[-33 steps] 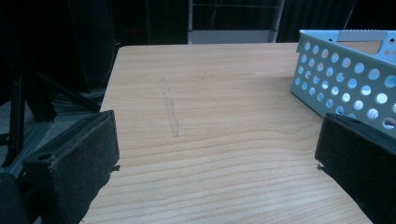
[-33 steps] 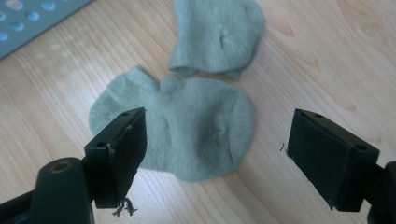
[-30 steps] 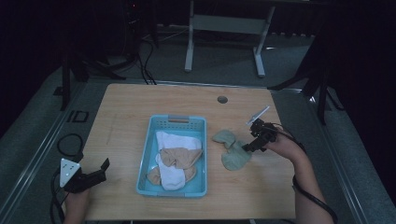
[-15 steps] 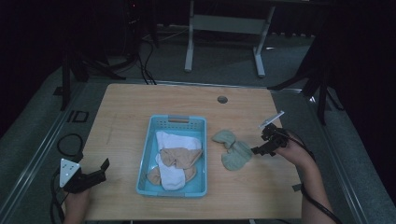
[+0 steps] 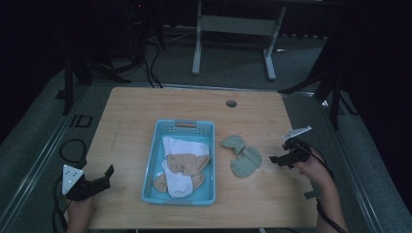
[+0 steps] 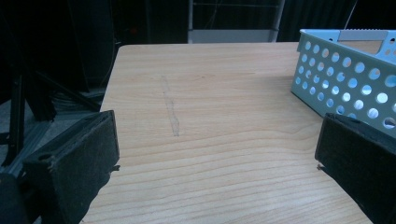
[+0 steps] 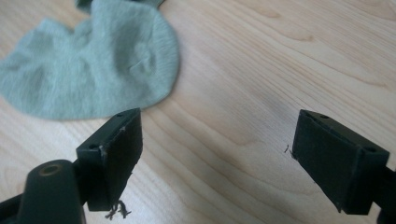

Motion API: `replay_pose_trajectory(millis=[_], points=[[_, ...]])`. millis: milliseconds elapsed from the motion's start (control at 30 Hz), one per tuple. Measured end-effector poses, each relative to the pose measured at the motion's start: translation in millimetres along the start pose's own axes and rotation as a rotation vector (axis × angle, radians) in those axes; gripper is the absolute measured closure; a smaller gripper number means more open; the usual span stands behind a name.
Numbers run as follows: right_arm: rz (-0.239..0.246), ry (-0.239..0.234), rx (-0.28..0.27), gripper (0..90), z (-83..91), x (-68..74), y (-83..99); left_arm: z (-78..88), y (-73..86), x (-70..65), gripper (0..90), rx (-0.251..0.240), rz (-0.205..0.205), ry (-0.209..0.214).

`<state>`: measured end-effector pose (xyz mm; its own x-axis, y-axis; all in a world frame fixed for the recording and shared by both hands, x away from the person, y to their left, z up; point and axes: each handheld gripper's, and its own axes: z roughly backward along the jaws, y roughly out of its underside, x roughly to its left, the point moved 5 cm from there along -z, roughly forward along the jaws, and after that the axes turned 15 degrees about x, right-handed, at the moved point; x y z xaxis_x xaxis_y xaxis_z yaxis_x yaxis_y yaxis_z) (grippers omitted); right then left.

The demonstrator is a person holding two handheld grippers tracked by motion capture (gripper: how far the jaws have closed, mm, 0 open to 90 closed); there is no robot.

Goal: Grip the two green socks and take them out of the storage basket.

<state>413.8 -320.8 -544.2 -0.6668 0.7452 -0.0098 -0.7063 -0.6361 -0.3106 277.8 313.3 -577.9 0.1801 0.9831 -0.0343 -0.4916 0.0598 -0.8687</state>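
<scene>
Socks, green (image 5: pixel 241 155), a pair, lying flat on the table (image 5: pixel 145 109) just right of the basket (image 5: pixel 152 160), one overlapping the other. Going left to right: left gripper (image 5: pixel 97 182) at the near left corner of the table, jaws wide apart with bare wood between them, holding nothing; its own view looks toward the perforated basket wall (image 6: pixel 345 88). Basket, light blue plastic, mid-table, holding a white sock (image 5: pixel 177 165) with tan socks (image 5: pixel 187 162) heaped across it. Green socks beside it; in the right gripper view the nearer one (image 7: pixel 93 65) lies slack just off the left jaw. Right gripper (image 5: pixel 285 158) near the right edge, jaws spread, empty, apart from the fabric. Handling, by judgement: light, soft, limp knit; not fragile, will drape and may drag its partner. Best pinched at a raised fold or the cuff edge, jaws pressed down to the wood.
</scene>
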Motion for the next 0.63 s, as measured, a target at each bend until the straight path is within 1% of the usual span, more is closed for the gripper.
replay_pose_trajectory(millis=[33, 133, 167, 200, 300, 433, 467, 633], points=[[-0.022, 0.002, -0.023, 14.1, -0.9, -1.8, 2.1, 0.0, 0.0, 0.0, 0.0, 0.0, 0.001, 0.0], [-0.074, 0.026, -0.08, 14.0, -3.6, -7.9, 9.1, 0.0, 0.0, 0.1, 0.0, 0.0, 0.001, 0.001], [-0.096, 0.041, -0.094, 14.0, -4.6, -10.1, 11.5, 0.0, 0.0, 0.0, 0.0, 0.0, 0.001, 0.001], [-0.118, 0.054, -0.105, 13.7, -5.8, -12.4, 14.2, 0.0, 0.0, 0.0, 0.0, 0.0, 0.001, 0.001], [-0.171, 0.062, -0.124, 13.5, -9.6, -18.6, 21.6, 0.0, 0.0, 0.1, 0.0, 0.0, 0.001, 0.001], [-0.202, 0.068, -0.128, 12.7, -14.0, -23.1, 30.2, -0.1, 0.0, 0.0, 0.0, 0.001, 0.001, 0.001], [-0.209, 0.058, -0.129, 12.7, -15.0, -23.4, 32.1, -0.1, 0.0, 0.0, 0.0, 0.0, 0.001, 0.001], [-0.218, 0.063, -0.145, 12.7, -17.6, -25.4, 37.1, -0.3, 0.0, 0.1, 0.0, 0.005, -0.001, 0.0]])
